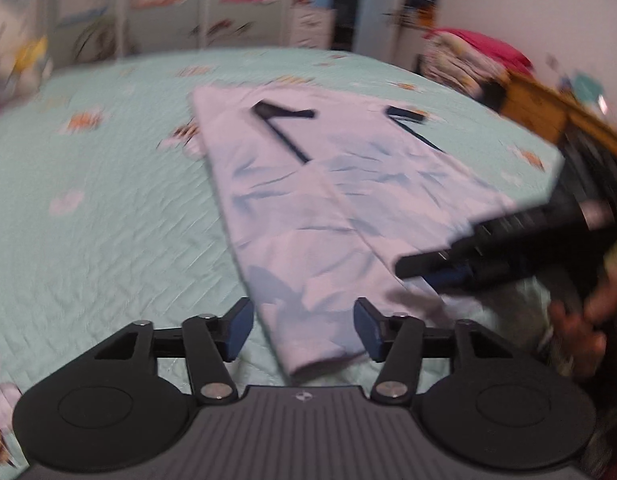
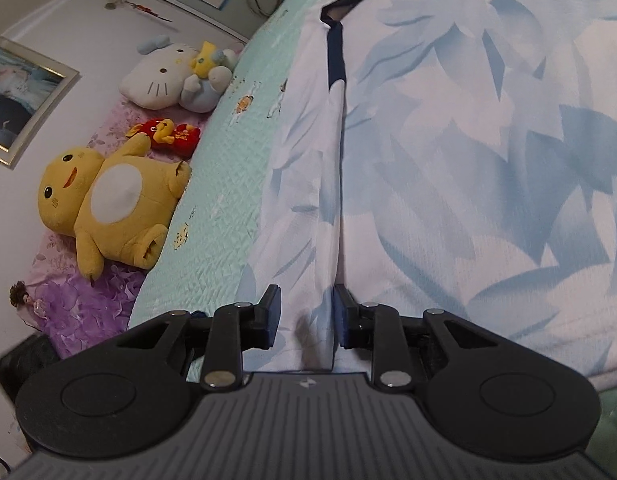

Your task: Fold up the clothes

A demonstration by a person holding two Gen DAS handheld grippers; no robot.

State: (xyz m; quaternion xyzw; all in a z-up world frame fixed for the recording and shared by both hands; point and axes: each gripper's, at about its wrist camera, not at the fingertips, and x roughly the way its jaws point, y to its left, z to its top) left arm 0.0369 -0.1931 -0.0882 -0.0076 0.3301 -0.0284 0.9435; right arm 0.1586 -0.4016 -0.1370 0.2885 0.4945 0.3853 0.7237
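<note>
Left-wrist view takes in the whole bed, its mint quilt carrying one garment: a pale, blue-flowered piece with dark trim, already doubled lengthwise. Its long axis runs from the far dark-edged end toward the near hem, slanting slightly right to left as it comes closer. That near hem is, I judge, what the coming fold turns on, and both tools sit at it.

Two tools, one per hand. The left tool stands with its pads well apart, the hem's corner lying between them but pressed by neither, so it holds nothing. The right tool is narrower; a ridge of cloth runs up between its pads, yet a sliver of gap shows on the left side, so I cannot tell whether it truly pinches.

Four soft toys lie beyond the quilt's edge, the big yellow plush largest.
</note>
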